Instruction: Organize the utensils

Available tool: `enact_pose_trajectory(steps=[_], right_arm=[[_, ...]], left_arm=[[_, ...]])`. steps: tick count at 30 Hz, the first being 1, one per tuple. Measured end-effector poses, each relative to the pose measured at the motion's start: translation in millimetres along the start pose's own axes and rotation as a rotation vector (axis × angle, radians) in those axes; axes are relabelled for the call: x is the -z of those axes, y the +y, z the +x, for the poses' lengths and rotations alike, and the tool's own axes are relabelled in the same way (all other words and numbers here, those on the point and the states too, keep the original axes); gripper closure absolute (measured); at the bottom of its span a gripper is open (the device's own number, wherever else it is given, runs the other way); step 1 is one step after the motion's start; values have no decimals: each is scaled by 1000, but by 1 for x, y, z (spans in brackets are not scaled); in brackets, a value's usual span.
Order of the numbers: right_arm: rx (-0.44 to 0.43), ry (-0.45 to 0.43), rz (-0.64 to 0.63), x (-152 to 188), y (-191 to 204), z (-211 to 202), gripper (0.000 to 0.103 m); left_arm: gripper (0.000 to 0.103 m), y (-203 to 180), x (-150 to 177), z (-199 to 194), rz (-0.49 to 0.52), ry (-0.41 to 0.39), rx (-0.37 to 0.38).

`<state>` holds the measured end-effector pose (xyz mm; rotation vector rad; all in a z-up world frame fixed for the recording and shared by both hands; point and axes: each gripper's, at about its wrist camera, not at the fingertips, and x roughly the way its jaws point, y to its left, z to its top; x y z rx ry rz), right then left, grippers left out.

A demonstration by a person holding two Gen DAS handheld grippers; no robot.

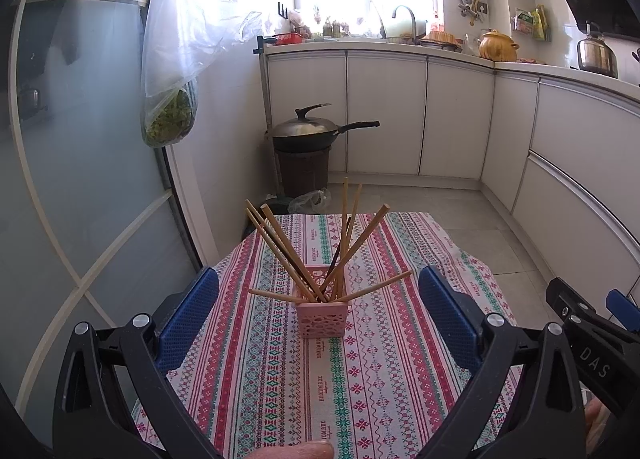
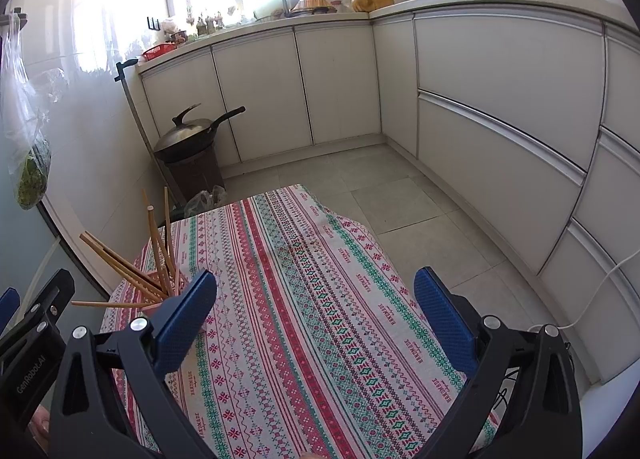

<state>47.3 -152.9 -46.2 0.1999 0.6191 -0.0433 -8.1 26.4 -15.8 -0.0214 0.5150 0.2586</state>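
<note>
Several chopsticks (image 1: 320, 255) splayed in pink holder (image 1: 323, 317) at frame centre on worktop (image 1: 400, 339). Both wide open, empty: left hand-held gripper (image 1: 319, 319), right hand-held gripper (image 2: 316, 319). Probably near finished; next, straightening the stick lying across the rim.

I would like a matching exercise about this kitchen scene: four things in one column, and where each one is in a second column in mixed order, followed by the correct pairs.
Things:
1. chopsticks
2. pink holder
3. wok
4. clay pot

Places:
A. on the counter, right of the tap
B. on the patterned tablecloth
C. on a dark bin on the floor, by the cabinets
D. standing in the pink holder, fanned out

Pairs: 1-D, 2-B, 3-C, 4-A
</note>
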Motion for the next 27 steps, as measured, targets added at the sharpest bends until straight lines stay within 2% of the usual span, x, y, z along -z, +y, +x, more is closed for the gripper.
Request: enact_pose_trajectory(steps=[9,17,21,27], right_arm=[[-1,13,1,1,-1,4,7],[1,36,11,3,-2,9,7],[2,37,14,1,-3,10,7],[2,28,10,0,-2,8,7]], left_arm=[[7,-1,-1,0,6,0,3],[16,-3,1,-1,29,-20,-10],[7,-1,-2,0,24,-10,-22],[7,-4,-3,0,24,0,-13]])
